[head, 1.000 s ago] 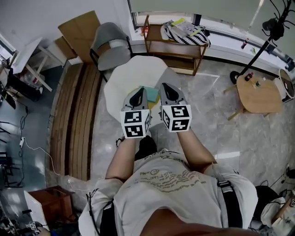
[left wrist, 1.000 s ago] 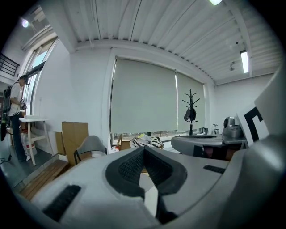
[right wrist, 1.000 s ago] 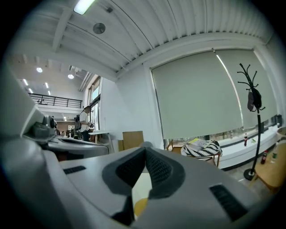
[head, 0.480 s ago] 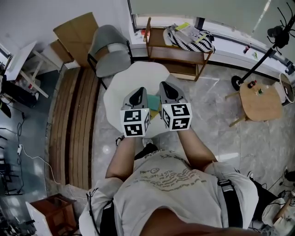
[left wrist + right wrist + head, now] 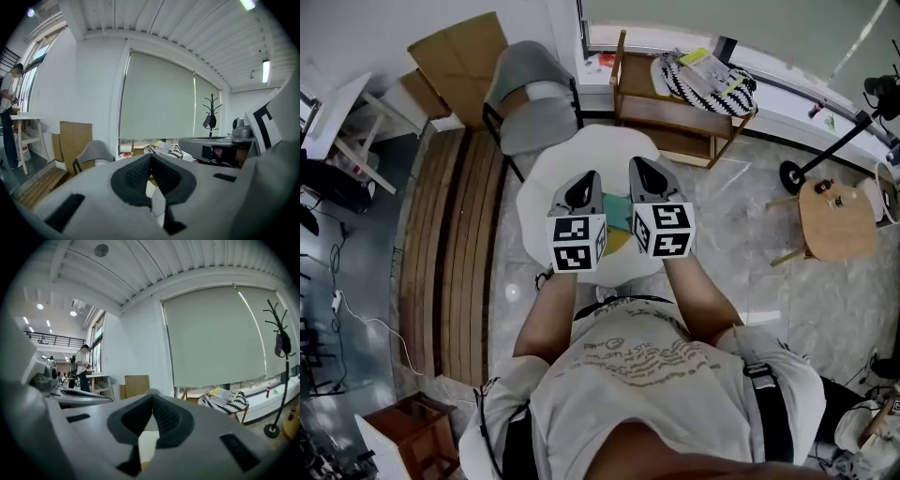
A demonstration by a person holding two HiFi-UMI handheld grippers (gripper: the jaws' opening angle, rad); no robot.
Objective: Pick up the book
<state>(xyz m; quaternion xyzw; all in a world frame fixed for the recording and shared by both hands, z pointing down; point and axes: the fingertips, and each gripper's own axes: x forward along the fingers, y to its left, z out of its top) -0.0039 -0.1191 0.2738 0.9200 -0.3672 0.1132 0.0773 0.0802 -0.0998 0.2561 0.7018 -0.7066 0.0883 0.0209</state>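
The book (image 5: 617, 212), teal with a yellow part, lies on a round white table (image 5: 581, 150) and shows in the gap between my two grippers in the head view. My left gripper (image 5: 589, 178) hovers over the book's left side, and its jaws are shut with nothing in them (image 5: 151, 157). Just right of the book my right gripper (image 5: 639, 166) hangs at the same height, its jaws likewise shut and empty (image 5: 152, 397). Both point away from the person towards the window. The gripper bodies hide most of the book.
A grey chair (image 5: 531, 101) stands behind the table. Right of the chair, a wooden shelf (image 5: 675, 105) carries a striped bag (image 5: 705, 73) with papers. A small round wooden table (image 5: 834, 221) is at the right, a slatted wooden bench (image 5: 450, 244) at the left.
Both grippers have moved forward together over the white table, still shut. The chair, the shelf and the table have drawn nearer in the head view.
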